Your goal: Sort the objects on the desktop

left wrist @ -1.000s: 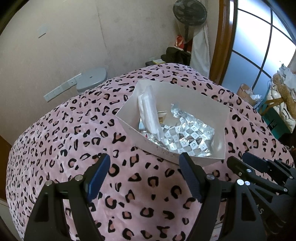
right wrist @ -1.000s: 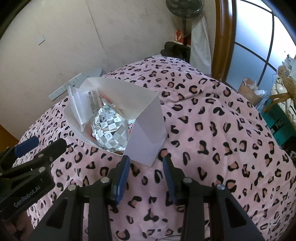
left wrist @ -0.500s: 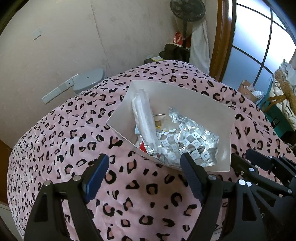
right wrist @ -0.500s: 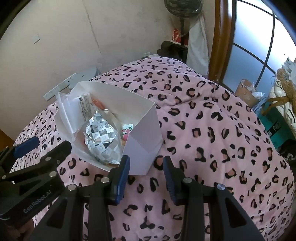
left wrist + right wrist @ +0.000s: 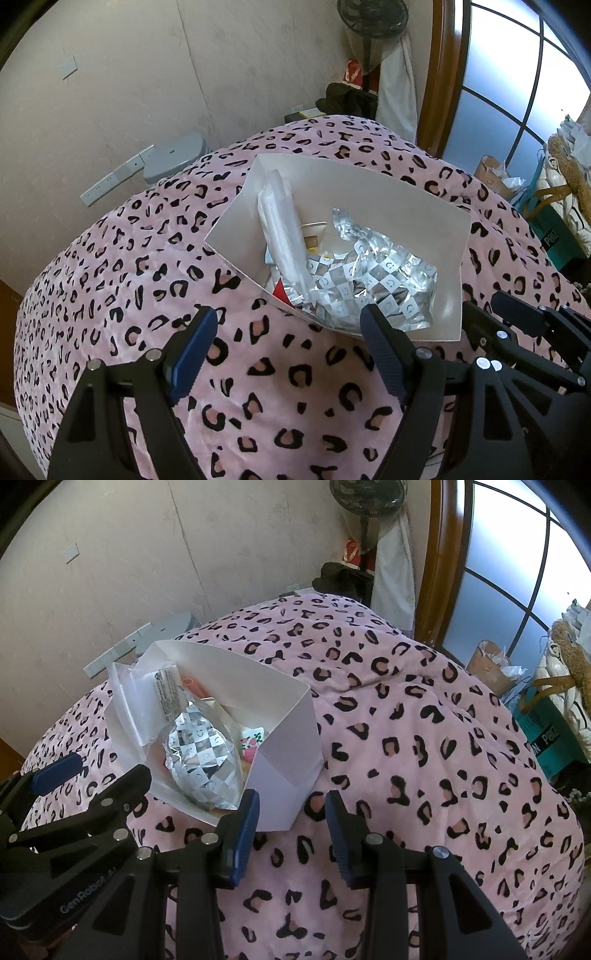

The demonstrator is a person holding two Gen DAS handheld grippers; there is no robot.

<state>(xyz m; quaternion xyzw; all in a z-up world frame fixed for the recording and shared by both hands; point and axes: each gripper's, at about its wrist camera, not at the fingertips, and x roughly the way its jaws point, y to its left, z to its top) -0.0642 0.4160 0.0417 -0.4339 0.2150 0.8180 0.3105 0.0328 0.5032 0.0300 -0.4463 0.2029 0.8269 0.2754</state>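
Observation:
A white paper box (image 5: 388, 206) (image 5: 291, 753) stands on a pink leopard-print cover (image 5: 147, 258) (image 5: 424, 738). It holds a silver checkered foil bag (image 5: 373, 280) (image 5: 201, 753), a clear plastic bag (image 5: 280, 229) (image 5: 147, 698) and small items beneath. My left gripper (image 5: 288, 325) is open and empty, just before the box's near wall. My right gripper (image 5: 293, 805) is open and empty, at the box's near right corner. The right gripper shows in the left wrist view (image 5: 524, 321); the left gripper shows in the right wrist view (image 5: 96, 775).
A wall stands behind the covered surface, with a grey power strip (image 5: 114, 181) and a grey device (image 5: 173, 157) at its foot. A fan (image 5: 369, 22), a window and bags (image 5: 546, 731) lie to the right.
Both grippers have moved closer to the box, which now looms larger in both views. Both stay open and empty. The box's contents have not shifted.

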